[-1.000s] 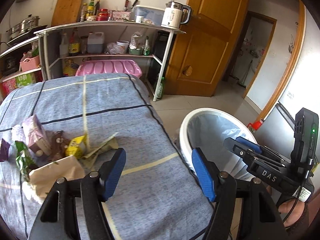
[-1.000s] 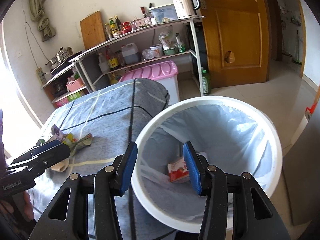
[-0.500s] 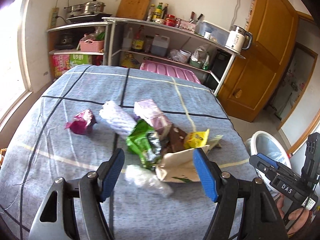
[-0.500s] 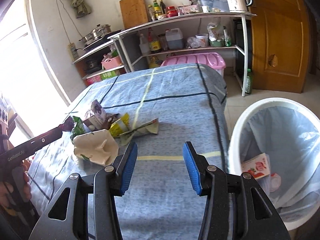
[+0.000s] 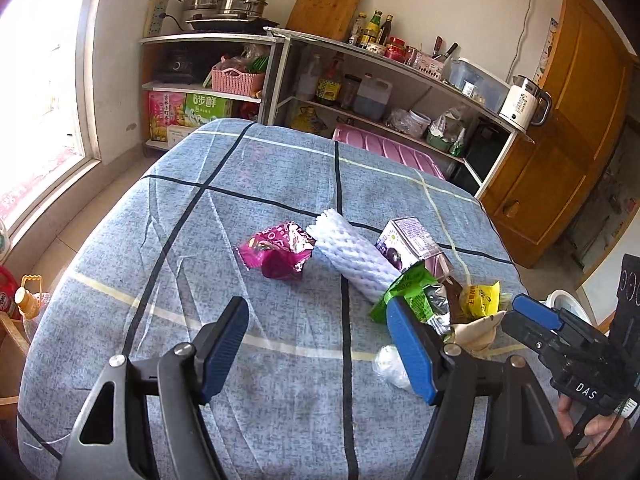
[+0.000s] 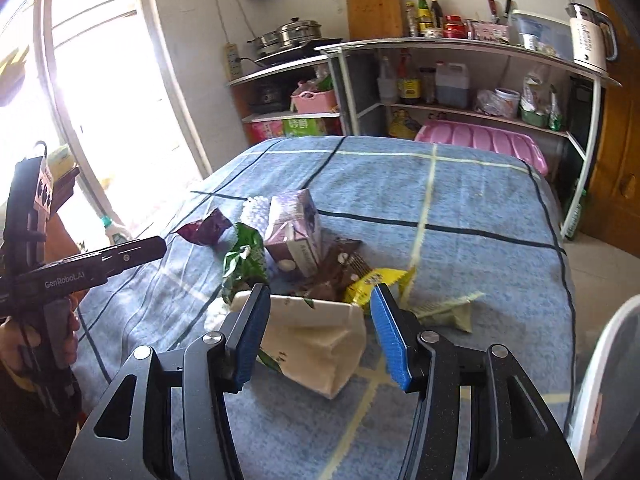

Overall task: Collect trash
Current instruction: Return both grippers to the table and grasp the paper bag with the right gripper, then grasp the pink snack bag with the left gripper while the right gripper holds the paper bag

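We see the table (image 5: 168, 240) under a blue cloth, trash (image 6: 296, 236) heaped on it; our right gripper (image 6: 318, 330) hangs over a cream carton (image 6: 320, 340), jaws widening, nothing pinched; our left gripper (image 5: 318, 350) gapes empty over cloth.

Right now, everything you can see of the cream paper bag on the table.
The cream paper bag lies on its side on the blue checked tablecloth, nearest piece of the trash pile. Looks like stiff, creased paper with a small green leaf print and a flat folded end facing the pile. The brown wrapper and yellow packet lie against its far edge. The right gripper, jaws opening, straddles it in view without gripping.
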A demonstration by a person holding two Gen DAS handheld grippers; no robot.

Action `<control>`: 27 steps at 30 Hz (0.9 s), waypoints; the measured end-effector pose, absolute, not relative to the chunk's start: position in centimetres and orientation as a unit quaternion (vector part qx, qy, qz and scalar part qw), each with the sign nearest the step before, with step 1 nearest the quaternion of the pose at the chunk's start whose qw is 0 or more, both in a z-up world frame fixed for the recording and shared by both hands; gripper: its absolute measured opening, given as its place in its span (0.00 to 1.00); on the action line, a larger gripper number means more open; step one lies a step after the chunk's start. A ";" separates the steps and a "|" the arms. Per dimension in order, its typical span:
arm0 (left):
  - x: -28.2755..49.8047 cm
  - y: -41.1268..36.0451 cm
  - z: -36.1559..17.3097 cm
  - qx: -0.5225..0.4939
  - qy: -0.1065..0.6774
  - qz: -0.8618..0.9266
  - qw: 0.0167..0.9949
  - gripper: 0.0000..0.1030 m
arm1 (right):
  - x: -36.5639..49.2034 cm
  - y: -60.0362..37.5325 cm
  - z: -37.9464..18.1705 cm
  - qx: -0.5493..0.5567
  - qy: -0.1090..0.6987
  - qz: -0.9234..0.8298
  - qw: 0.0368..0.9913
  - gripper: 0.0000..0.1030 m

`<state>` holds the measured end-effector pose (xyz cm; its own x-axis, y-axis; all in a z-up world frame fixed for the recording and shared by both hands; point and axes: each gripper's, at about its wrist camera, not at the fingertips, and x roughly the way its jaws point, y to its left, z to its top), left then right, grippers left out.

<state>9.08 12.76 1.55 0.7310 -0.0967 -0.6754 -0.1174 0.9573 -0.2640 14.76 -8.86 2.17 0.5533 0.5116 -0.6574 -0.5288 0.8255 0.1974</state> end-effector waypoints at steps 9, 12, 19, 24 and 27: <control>9.9 14.9 1.0 -0.150 0.373 0.016 0.916 0.71 | 15.0 -7.7 0.6 -0.080 0.404 0.356 0.839 0.53; 10.2 15.5 0.8 -0.157 0.375 0.020 0.913 0.71 | 14.2 -7.6 0.3 -0.102 0.416 0.372 0.824 0.53; 10.7 15.8 0.1 -0.165 0.382 0.017 0.909 0.71 | 14.7 -8.5 -1.0 -0.090 0.432 0.347 0.828 0.53; 11.2 16.0 -0.1 -0.165 0.380 0.015 0.910 0.72 | 14.5 -9.7 -0.9 -0.047 0.426 0.326 0.843 0.31; 11.8 16.1 -0.4 -0.162 0.385 0.018 0.908 0.72 | 14.3 -10.3 -0.9 -0.040 0.425 0.302 0.852 0.16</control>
